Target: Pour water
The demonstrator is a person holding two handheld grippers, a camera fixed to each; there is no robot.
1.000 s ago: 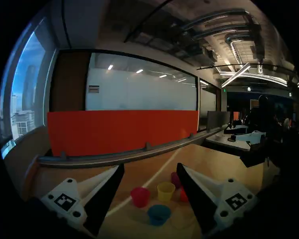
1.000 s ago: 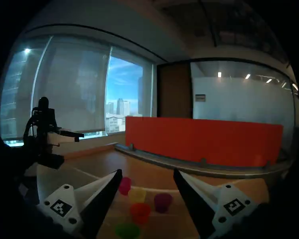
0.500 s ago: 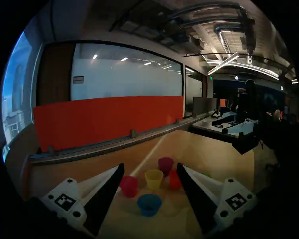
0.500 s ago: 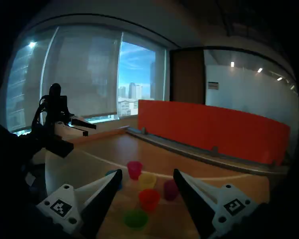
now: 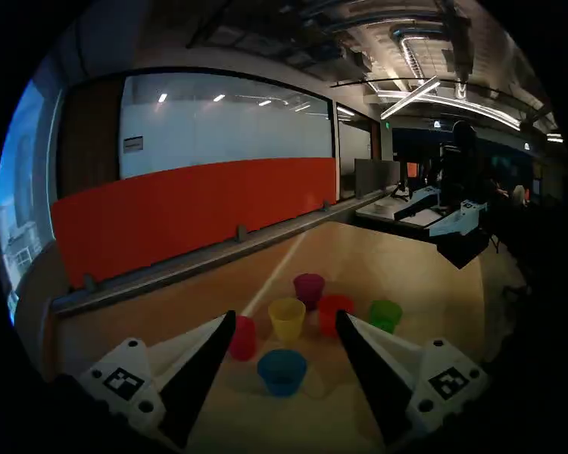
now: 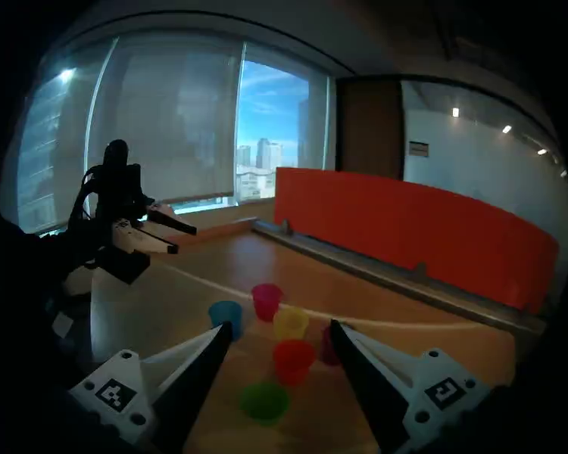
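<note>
Six cups: one each of pink cup (image 5: 244, 338), blue cup (image 5: 282, 371), yellow cup (image 5: 287, 318), purple cup (image 5: 309, 289), red cup (image 5: 334, 312) and green cup (image 5: 385, 315), clustered on the wooden table (image 5: 413, 265).
Two grippers: left gripper (image 5: 284, 319) and right gripper (image 6: 279, 327), one per view, each held above the table just short of the cluster.
Jaws: spread wide apart on both grippers, closed on none of the cups.
Left gripper view, left to right: pink cup partly hidden behind the left finger's tip; blue cup nearest, low in the gap between the jaws; yellow cup beyond it, centred in the gap; purple cup farthest back, right of centre; red cup just inside the right finger's tip; green cup outside the gap, just right of that finger.
Right gripper view, left to right: blue cup just above the left finger's tip; green cup nearest, low in the gap; pink cup farthest back; yellow cup mid-gap; red cup just nearer than yellow; purple cup partly hidden behind the right finger's tip.
Axis: every cup upright, mouth up, long axis vertical, wider at the rim than the base.
Contents: cannot tell.
Other gripper: in each view it hangs well beyond the cups at the far side, fingers pointing toward the cluster.
One partition: orange partition (image 5: 193, 212) along the table's far edge.
One window: window (image 6: 276, 159) showing city towers.
</note>
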